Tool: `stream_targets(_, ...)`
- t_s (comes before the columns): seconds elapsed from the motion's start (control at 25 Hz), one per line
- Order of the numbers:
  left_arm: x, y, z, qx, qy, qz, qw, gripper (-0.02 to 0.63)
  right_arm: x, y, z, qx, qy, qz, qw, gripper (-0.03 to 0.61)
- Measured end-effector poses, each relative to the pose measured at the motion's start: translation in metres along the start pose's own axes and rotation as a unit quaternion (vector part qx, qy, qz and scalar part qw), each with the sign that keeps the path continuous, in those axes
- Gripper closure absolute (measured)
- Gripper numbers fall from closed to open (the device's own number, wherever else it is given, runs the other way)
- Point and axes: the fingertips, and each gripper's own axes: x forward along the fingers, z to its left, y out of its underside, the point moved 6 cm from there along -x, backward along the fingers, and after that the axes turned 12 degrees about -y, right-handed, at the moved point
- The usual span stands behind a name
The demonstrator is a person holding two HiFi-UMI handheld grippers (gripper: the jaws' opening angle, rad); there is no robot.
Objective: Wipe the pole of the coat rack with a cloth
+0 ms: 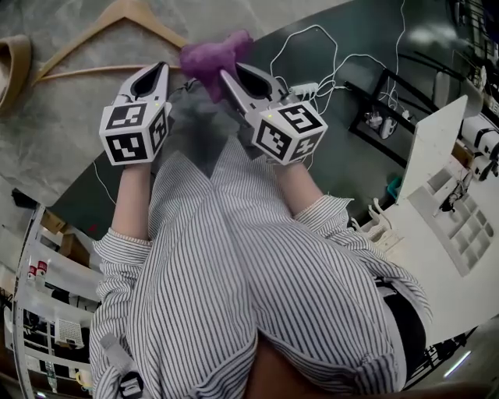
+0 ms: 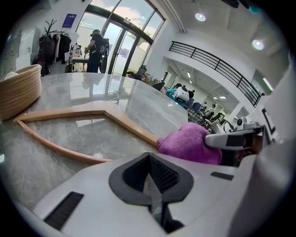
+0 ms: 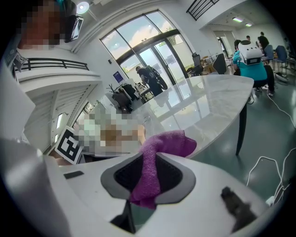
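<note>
No writing here can be read. Each gripper carries a cube with black and white square markers, and the blue sign beside the glass doors far ahead of the left gripper is too small to read.

The left gripper has its jaws pressed together, with nothing between them. The right gripper pinches a purple cloth: a strip of it passes down between the jaws, and the rest bunches just in front of the tips.

The cloth is ahead of both grippers, between their tips. In the left gripper view its bunch covers the near end of one arm of a wooden hanger. The hanger lies flat, ahead and to the left of the left gripper. A woven basket stands further left, beside the hanger.

The surface under the grippers is a grey marble table, smooth and shiny. To the right of the right gripper there is a dark floor with white cables. The room is a big bright hall with a railed balcony and other people far away.
</note>
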Motion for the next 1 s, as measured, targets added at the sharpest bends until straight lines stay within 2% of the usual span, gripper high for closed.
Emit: stream_targets(1.0, 0.002, 0.002, 0.006, -0.007, 0.066, 0.005, 0.9978, 0.604, 0.052, -0.015, 0.007, -0.014, 0.013, 0.027, 0.999, 0.492)
